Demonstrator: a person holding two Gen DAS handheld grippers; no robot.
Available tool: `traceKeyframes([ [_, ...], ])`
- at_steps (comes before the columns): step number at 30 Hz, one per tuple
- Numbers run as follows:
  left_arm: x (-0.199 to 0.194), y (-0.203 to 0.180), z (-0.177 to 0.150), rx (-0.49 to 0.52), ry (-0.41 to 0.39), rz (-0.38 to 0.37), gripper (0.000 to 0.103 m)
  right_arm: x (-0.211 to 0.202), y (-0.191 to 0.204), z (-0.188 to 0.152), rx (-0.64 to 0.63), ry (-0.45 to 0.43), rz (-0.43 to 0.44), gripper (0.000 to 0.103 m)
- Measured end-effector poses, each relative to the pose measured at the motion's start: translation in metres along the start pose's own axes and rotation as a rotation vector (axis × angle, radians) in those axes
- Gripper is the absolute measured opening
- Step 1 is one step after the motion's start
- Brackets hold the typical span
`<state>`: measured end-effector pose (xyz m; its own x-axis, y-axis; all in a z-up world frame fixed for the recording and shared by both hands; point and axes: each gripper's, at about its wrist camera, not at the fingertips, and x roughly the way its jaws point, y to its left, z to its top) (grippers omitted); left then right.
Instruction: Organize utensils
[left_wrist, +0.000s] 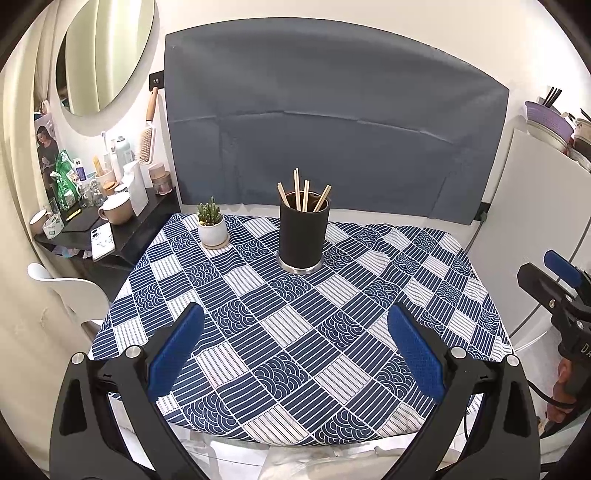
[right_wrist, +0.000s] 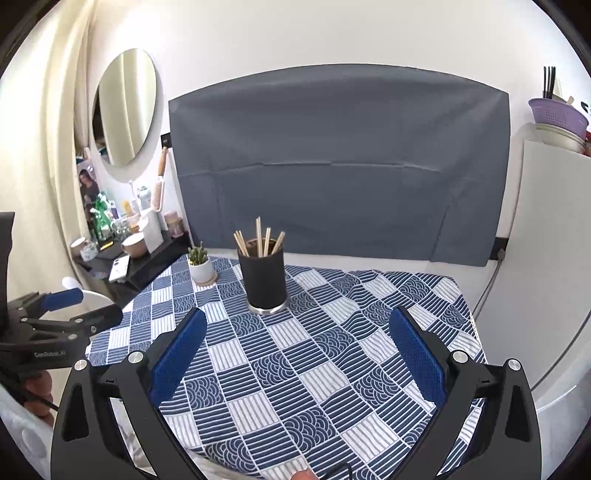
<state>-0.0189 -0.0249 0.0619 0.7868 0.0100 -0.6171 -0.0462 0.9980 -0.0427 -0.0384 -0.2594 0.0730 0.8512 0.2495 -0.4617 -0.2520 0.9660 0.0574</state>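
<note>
A black cylindrical holder (left_wrist: 303, 236) stands upright at the back middle of the table, with several wooden chopsticks (left_wrist: 305, 192) standing in it. It also shows in the right wrist view (right_wrist: 263, 278), with its chopsticks (right_wrist: 259, 236). My left gripper (left_wrist: 295, 332) is open and empty, held over the near part of the table. My right gripper (right_wrist: 298, 332) is open and empty too, near the table's front. The right gripper shows at the right edge of the left wrist view (left_wrist: 561, 280); the left gripper shows at the left edge of the right wrist view (right_wrist: 70, 306).
The table (left_wrist: 258, 317) has a blue and white patterned cloth. A small cactus in a white pot (left_wrist: 212, 227) stands at its back left. A dark shelf with cups and bottles (left_wrist: 107, 206) is to the left, a white chair (left_wrist: 74, 291) beside it, a white cabinet (left_wrist: 535, 206) to the right.
</note>
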Motion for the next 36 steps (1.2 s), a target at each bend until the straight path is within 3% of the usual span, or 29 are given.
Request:
traceKeyframes([
  [15, -0.002, -0.001, -0.005, 0.004, -0.024, 0.025, 0.097, -0.009, 0.001, 0.002, -0.021, 0.007, -0.040, 0.095],
  [36, 0.005, -0.009, -0.008, 0.010, -0.001, 0.056, 0.097, 0.002, -0.007, 0.000, -0.035, 0.026, -0.024, 0.095],
])
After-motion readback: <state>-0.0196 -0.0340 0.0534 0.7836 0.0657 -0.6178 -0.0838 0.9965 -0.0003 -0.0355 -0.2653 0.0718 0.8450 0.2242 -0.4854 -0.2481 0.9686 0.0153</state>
